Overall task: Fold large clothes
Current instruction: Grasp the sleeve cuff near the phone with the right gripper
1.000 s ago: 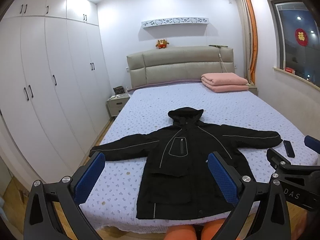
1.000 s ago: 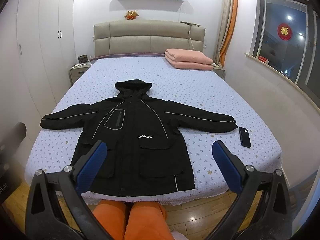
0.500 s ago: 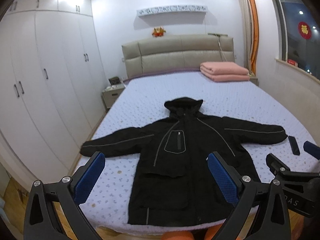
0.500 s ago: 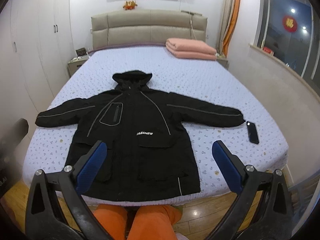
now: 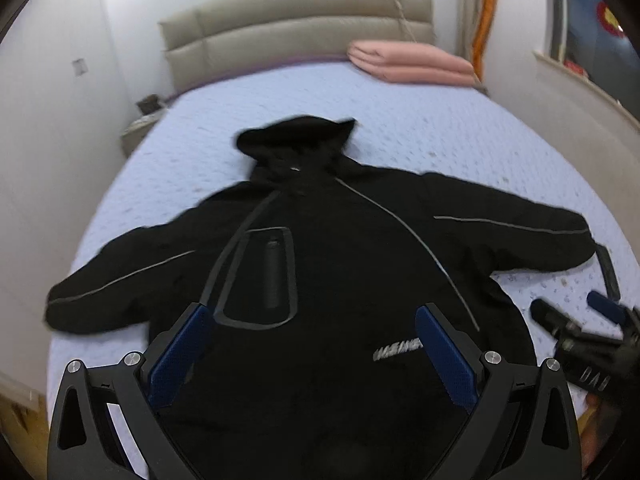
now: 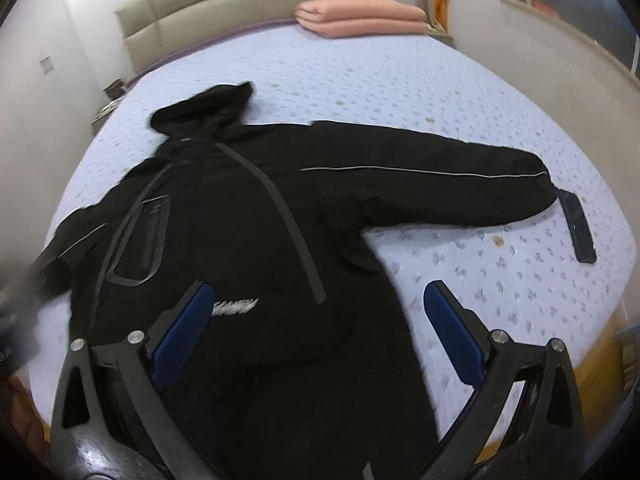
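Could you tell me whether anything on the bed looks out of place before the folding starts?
Yes: a dark phone lies on the bed right at the cuff of the black jacket's outstretched sleeve, where it could get swept up in a fold.

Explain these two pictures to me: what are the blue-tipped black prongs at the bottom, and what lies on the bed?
Each picture comes from a camera on a hand-held gripper, looking forward along its jaws; a person carries one in each hand. The left gripper and the right gripper are both open, holding nothing, above the jacket's lower half. On the bed a black hooded jacket lies front up with sleeves spread. A dark phone lies beside one cuff, and a folded pink blanket sits near the headboard. The pictures are slightly motion-blurred.
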A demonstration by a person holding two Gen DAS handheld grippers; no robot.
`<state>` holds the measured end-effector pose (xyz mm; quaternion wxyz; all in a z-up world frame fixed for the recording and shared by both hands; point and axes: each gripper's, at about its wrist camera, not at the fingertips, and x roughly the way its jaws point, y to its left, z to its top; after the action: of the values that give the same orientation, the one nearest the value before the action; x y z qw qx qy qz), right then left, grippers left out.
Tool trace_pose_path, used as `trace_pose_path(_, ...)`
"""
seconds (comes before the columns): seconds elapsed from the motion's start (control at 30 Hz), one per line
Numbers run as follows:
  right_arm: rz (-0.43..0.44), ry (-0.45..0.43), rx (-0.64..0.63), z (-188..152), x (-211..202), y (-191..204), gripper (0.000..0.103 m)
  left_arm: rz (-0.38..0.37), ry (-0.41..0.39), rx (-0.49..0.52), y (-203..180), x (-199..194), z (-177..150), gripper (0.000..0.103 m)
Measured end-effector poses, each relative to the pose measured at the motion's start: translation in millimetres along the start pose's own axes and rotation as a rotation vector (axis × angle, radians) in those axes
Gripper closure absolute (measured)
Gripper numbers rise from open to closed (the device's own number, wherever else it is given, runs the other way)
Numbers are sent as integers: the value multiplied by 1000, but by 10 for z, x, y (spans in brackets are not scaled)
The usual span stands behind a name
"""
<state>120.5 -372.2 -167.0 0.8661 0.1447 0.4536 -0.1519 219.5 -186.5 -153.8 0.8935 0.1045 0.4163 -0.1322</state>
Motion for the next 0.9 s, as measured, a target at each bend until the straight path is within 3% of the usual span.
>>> trace_pose_path(0.2, -97, 31, 113, 491, 256, -1039, 0, -66, 46, 100, -735, 511, 453, 1)
trace_pose_path(0.47, -255, 104, 371, 882, 586, -3012, 3, -159, 103, 174, -1812, 936, 878, 1)
trace_pose_path(0.6, -187, 168, 504, 896, 952, -3648, 19, -188, 127, 205, -2302, 1205, 1017, 1)
trace_pose_path(0.73, -67, 233, 641, 874, 1330, -3935, 38, -193, 162, 220, -2639, 1466, 1101, 1)
trace_pose_path(0.9, -13, 256, 709, 854, 1652, -4183, 42, -202, 191, 242, -2938, 1780, 1138, 1)
